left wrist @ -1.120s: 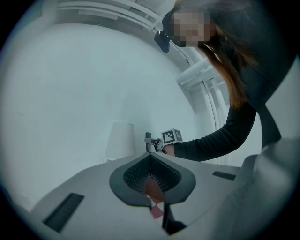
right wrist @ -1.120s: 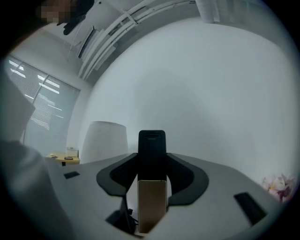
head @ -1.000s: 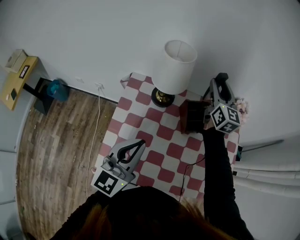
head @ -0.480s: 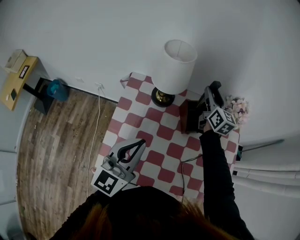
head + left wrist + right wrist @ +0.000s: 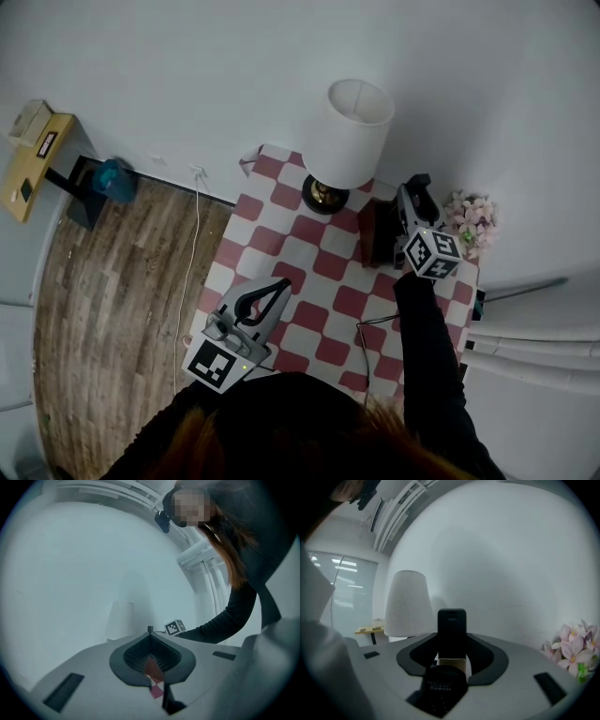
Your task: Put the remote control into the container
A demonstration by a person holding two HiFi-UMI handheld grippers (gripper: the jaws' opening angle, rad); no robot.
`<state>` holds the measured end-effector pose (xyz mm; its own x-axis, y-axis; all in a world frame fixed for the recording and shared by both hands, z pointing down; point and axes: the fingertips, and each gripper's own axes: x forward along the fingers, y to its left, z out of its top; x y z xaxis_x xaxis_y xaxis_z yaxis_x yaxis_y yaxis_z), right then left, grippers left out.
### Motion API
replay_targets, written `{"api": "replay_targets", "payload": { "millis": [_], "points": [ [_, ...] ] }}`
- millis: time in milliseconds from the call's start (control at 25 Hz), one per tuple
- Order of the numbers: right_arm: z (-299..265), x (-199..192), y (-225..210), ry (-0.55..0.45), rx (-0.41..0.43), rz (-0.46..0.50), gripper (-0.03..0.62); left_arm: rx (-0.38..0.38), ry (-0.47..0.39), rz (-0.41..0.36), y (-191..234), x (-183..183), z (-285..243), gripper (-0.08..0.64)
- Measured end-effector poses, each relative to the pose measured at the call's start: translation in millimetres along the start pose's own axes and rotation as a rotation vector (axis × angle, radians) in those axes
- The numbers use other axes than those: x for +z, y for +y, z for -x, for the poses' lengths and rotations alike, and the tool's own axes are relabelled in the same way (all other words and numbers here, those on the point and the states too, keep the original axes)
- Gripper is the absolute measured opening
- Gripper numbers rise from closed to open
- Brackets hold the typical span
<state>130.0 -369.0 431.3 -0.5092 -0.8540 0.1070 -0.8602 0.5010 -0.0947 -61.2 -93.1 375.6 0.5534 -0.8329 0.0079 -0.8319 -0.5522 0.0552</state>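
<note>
A black remote control stands lengthwise between the jaws of my right gripper, which is shut on it. In the head view this right gripper is raised at the right side of the dark brown container, which sits on the checkered table; the remote is hard to make out there. My left gripper rests low near the table's front left. Its jaws meet at the tips and hold nothing; the left gripper shows only a sliver of cloth through the gap.
A white-shaded lamp on a brass base stands just left of the container. Pink flowers are at the table's right edge. A dark cable crosses the red-and-white cloth. Wooden floor, a yellow side table and a blue object lie left.
My right gripper, with the remote in it, has shifted left and nearer to me toward the container, uncovering the flowers. The left gripper has not moved.
</note>
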Motion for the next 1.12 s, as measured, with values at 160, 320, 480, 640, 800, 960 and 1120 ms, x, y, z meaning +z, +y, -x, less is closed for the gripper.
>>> {"api": "replay_targets", "payload": {
  "millis": [160,320,480,640,800,960,1120],
  "points": [
    [5,-4,2,0.106,-0.002,0.096,0.193,0.008,-0.005,0.002,3,1,1,0.009],
    [10,-9,-2,0.170,0.014,0.007,0.193,0.002,-0.010,0.002,1,2,0,0.008],
    [9,-12,-7,0.206,0.030,-0.087,0.195,-0.005,-0.014,0.001,-3,3,0,0.008],
    [8,-14,-6,0.243,0.040,-0.091,0.195,-0.003,-0.014,-0.002,-3,4,1,0.009],
    [7,-13,-7,0.232,0.039,-0.092,0.195,-0.001,-0.013,-0.006,-2,4,2,0.008],
    [5,-10,-7,0.199,0.042,-0.067,0.193,-0.007,-0.012,-0.006,-4,4,1,0.009],
    [0,-6,-6,0.157,0.055,-0.047,0.193,-0.011,-0.011,-0.007,-5,4,-1,0.009]
  ]
}}
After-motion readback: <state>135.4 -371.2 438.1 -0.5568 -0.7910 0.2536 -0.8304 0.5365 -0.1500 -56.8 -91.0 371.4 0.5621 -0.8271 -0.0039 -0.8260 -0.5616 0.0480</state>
